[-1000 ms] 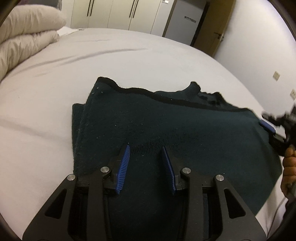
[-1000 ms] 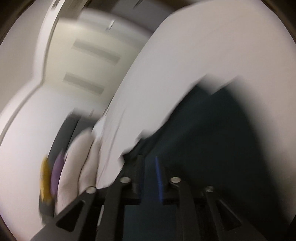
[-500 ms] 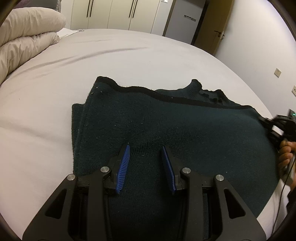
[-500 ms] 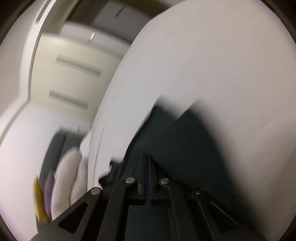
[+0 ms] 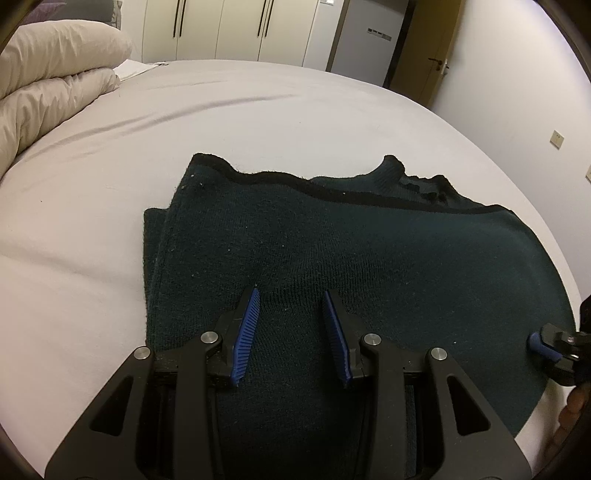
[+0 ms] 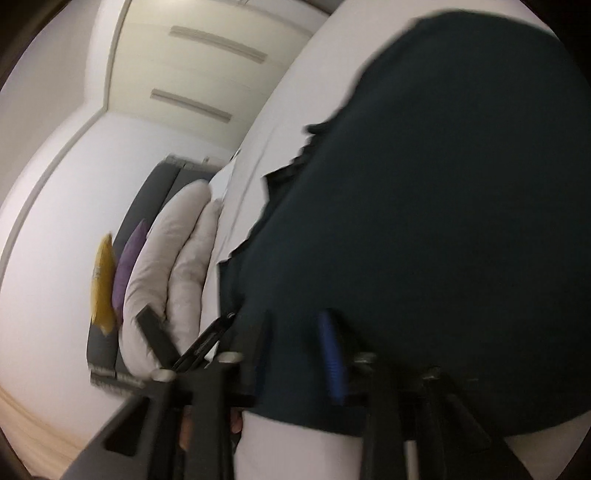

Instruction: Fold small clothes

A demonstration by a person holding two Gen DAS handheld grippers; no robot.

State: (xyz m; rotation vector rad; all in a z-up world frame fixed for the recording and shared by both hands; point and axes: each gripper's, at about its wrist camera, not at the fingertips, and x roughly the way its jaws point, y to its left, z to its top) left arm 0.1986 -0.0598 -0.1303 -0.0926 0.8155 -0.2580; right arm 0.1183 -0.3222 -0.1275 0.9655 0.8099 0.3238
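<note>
A dark green knit garment lies folded on the white bed, its black-trimmed edge toward the far side. My left gripper is open and empty, its blue pads hovering over the garment's near part. My right gripper is open at the garment's right near edge, with its blue pad over the cloth; the view is blurred. It also shows at the right edge of the left wrist view.
A folded beige duvet lies at the far left of the bed. Wardrobe doors and a wooden door stand behind. Purple and yellow cushions lean by the duvet.
My right gripper was shut half a second ago and is now open. It has moved from the garment's far right side down to its near right edge. My left gripper has stayed still.
</note>
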